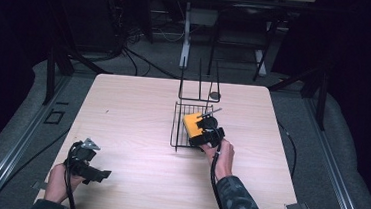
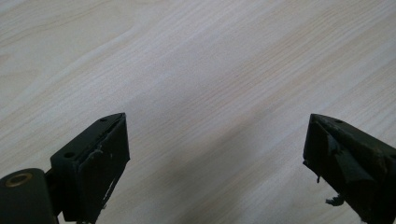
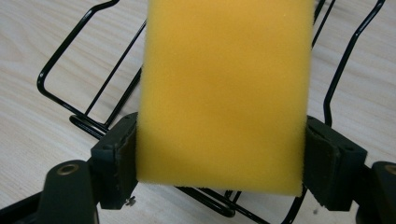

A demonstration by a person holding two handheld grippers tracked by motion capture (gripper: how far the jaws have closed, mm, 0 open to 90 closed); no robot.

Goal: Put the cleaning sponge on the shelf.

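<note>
Dark room w/ cables behind a pale wood counter (image 1: pixel 136 130). Right gripper (image 3: pixel 219 154) grasps a yellow sponge (image 3: pixel 224 93) by its side edges, lower end between the jaws, rest sticking out fwd over a black wire rack (image 1: pixel 184 129), prob to set it in or lift it out. Left gripper (image 2: pixel 215 154) idles near the counter's front-left corner, jaws spread, nothing betw them
</note>
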